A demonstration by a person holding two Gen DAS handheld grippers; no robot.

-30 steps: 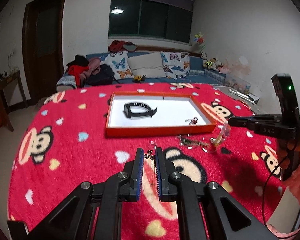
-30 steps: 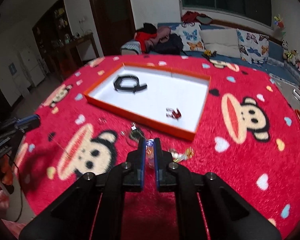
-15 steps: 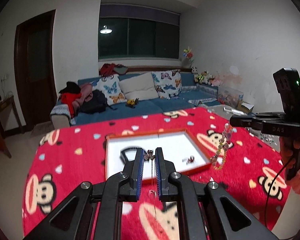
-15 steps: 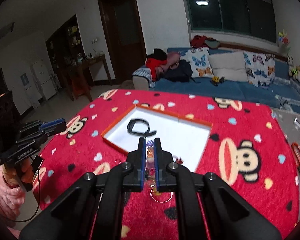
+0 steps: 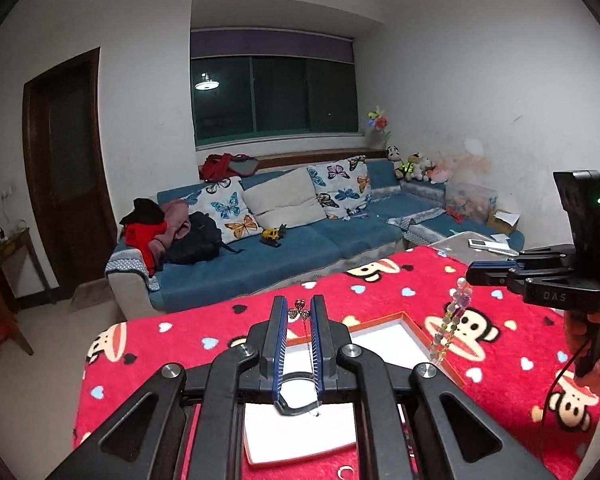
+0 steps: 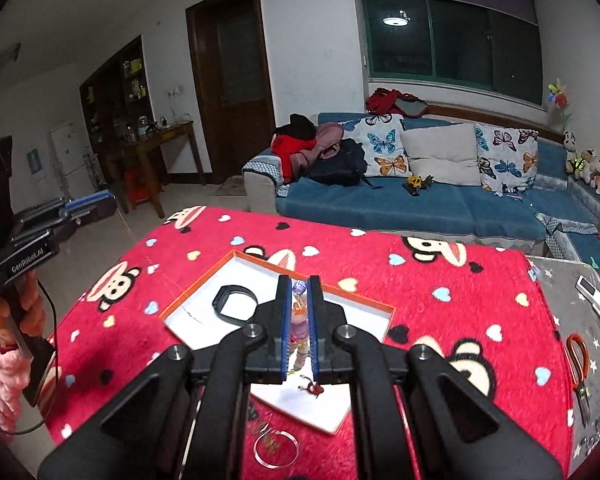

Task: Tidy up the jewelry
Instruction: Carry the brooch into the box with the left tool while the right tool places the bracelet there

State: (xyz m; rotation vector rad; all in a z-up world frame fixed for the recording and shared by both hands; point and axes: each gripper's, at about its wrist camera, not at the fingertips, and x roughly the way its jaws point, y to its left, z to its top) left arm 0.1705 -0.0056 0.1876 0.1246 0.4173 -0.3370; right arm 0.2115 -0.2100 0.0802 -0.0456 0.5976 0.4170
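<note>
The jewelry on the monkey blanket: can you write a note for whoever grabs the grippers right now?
Left gripper: shut on a thin chain necklace with heart pendant, held in the air.
Right gripper: shut on a pastel beaded bracelet, dangling over the orange-rimmed white tray.
Done: black band and small red trinket lie in the tray.
Left: lower both pieces in; silver ring-shaped pieces remain on the red blanket.

Counts: two grippers, left gripper (image 5: 299, 307) and right gripper (image 6: 299, 282), each clamped on one piece, a thin chain necklace (image 5: 300, 307) and a beaded bracelet (image 5: 452, 320). One orange tray (image 6: 188, 298) mid-table holds two items, one black band (image 6: 235, 303) far left and one small red piece (image 6: 313, 388) near. One clear ring (image 6: 276, 449) on the near cloth, one pair of scissors (image 6: 578, 368) far right, three cushions (image 6: 440, 154) on one sofa (image 6: 420, 204).
</note>
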